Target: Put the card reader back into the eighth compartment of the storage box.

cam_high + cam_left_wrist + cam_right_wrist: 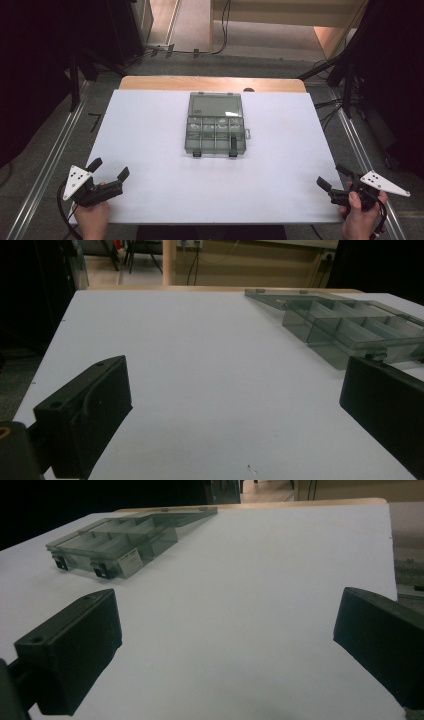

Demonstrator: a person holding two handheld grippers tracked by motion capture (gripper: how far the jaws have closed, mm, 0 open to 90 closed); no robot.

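A clear grey compartment box (215,123) lies in the middle of the white table (150,150), its lid shut with two black latches on the near side. It shows far right in the left gripper view (345,327) and upper left in the right gripper view (117,537). My left gripper (109,169) rests at the near left corner, open, nothing between its jaws (235,405). My right gripper (333,176) sits at the near right corner, also open and empty (225,645). Both are well short of the box.
The table's wooden far edge (210,82) shows beyond the white top. Metal rails (55,155) run along both sides on the floor. Cables and dark stands (345,75) crowd the far corners.
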